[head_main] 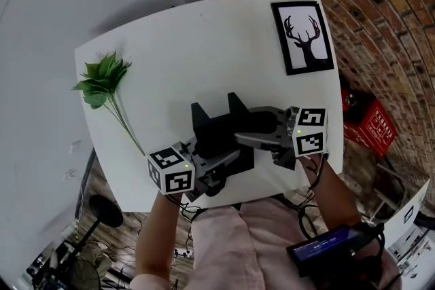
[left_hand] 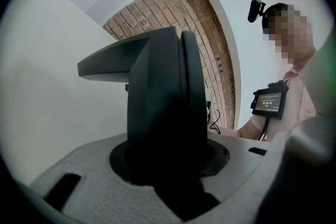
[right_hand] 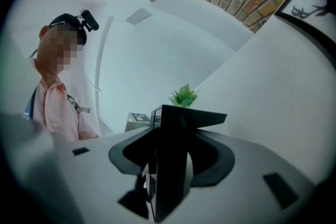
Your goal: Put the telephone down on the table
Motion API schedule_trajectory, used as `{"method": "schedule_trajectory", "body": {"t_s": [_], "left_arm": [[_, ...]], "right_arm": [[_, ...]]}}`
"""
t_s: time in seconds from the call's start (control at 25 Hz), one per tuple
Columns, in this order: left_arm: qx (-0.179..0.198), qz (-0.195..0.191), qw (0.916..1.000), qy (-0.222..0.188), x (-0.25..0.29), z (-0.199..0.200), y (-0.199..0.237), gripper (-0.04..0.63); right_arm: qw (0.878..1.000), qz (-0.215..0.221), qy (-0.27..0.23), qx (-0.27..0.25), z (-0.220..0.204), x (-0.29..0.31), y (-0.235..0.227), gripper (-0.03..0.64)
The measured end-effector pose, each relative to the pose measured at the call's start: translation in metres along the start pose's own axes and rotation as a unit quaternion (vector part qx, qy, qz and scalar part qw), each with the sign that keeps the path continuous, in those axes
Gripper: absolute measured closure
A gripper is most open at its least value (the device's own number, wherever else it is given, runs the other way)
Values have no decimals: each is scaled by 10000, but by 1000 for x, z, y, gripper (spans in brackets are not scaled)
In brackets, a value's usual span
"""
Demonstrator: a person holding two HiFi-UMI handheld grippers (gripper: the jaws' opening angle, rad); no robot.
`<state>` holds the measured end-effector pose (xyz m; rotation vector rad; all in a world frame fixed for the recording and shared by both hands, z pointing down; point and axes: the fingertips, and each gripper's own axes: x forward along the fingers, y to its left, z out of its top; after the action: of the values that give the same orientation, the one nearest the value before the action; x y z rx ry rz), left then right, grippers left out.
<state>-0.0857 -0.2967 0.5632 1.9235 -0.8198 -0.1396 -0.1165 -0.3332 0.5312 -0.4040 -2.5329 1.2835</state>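
The black telephone (head_main: 221, 127) hangs just above the near part of the white table (head_main: 204, 37), held from both ends. My left gripper (head_main: 212, 161) grips its near left end, and my right gripper (head_main: 262, 134) grips its right end. In the left gripper view the telephone (left_hand: 163, 92) stands upright and fills the space between the grey jaws of the left gripper (left_hand: 168, 165). In the right gripper view a thin dark edge of the telephone (right_hand: 176, 155) sits clamped in the right gripper (right_hand: 168, 168). Whether its base touches the table I cannot tell.
A green plant sprig (head_main: 102, 81) lies at the table's left side. A framed deer picture (head_main: 302, 37) lies at the far right corner. A red crate (head_main: 370, 122) stands on the brick floor to the right of the table.
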Motion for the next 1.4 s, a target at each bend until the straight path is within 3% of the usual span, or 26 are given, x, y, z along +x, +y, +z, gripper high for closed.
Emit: {"method": "schedule_trajectory", "body": {"t_s": [0.76,0.92,1.0,1.2,1.4], "left_arm": [[-733,-274,9969,-63,5,3,11,426],[-798,-187,9966,-122,4,4,12,417],[-914,-126,9953,-307,2,8,14,389],[-1049,-54,9913,-796,-12,23,17,234],[-926,430,9911,-854,-28,22,24,183]], "right_arm": [[9984,66,40,569,1,2,-17,423],[9977,156,43,656,1,2,-17,429],[9972,203,31,722,2,1,-17,432],[9962,264,-59,834,4,-1,-19,440],[9962,272,-71,828,4,-1,-20,440]]}}
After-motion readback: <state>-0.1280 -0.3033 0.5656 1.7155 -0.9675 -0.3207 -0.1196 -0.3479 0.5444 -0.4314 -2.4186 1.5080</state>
